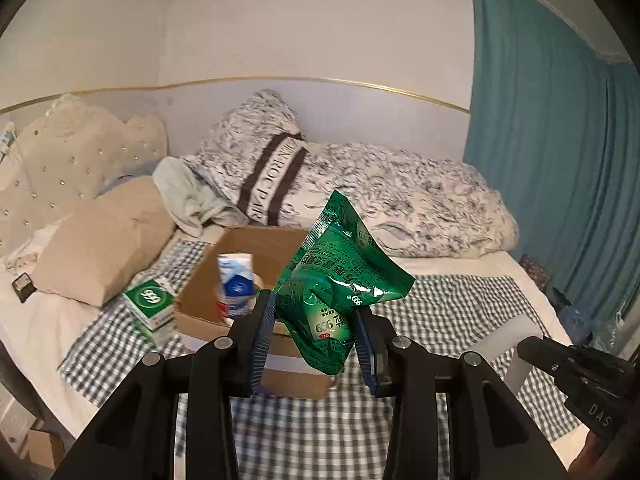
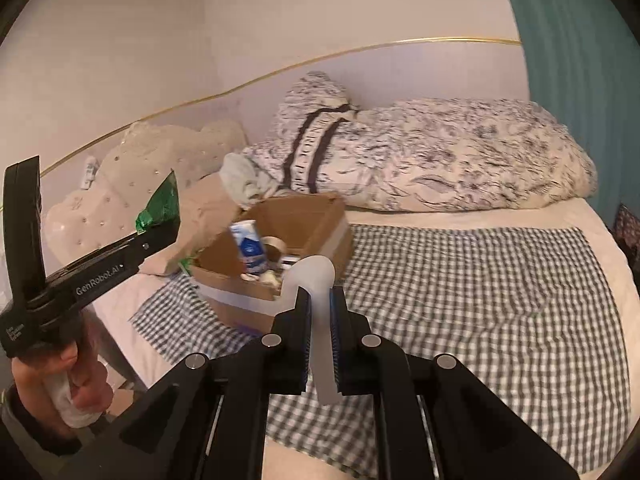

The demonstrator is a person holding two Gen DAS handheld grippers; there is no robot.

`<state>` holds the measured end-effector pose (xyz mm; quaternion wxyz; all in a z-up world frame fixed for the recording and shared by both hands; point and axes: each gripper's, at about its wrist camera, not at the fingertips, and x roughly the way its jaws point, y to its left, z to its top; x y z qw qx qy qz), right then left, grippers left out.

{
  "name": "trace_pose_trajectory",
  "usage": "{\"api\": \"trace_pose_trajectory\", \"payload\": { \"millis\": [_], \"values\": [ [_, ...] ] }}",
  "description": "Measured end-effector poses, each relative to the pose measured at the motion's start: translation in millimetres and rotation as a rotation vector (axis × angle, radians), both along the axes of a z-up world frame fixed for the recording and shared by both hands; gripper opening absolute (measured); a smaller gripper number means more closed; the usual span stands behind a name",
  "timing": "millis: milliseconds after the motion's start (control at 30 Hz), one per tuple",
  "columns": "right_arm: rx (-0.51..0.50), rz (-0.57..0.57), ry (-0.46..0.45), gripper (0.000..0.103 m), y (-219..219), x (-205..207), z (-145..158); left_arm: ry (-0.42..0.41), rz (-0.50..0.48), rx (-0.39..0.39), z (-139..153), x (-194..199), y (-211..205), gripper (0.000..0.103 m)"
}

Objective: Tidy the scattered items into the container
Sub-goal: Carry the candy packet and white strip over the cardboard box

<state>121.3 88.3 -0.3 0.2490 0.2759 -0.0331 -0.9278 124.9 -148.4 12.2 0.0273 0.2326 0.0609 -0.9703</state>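
The green packet [image 1: 340,280] hides the cardboard box's [image 1: 224,280] three o'clock side. Inside the box, the blue-and-white carton [image 1: 237,280] is blurred, its print unreadable. At nine o'clock, the hand [image 2: 76,380] is cut off by the edge.

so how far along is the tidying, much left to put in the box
Partly done. The cardboard box already holds a blue and white packet and a tape roll, among other bits. In hand: the left tongs grip a green sachet pack, the right tongs are shut on a white curved piece. Left: a green and white box on the bed beside the container.
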Motion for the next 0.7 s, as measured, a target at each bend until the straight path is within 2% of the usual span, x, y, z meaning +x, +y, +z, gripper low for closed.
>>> {"api": "trace_pose_trajectory", "payload": {
  "millis": [400,700],
  "values": [
    [-0.006,0.095,0.025,0.008,-66.0,-14.9,17.3,-0.013,0.078,-0.012,6.7,-4.1,-55.8,0.038],
    [0.017,0.123,0.034,0.009,-116.8,-57.5,22.4,-0.039,0.07,-0.032,4.2,-36.5,-75.8,0.038]
  ]
}}
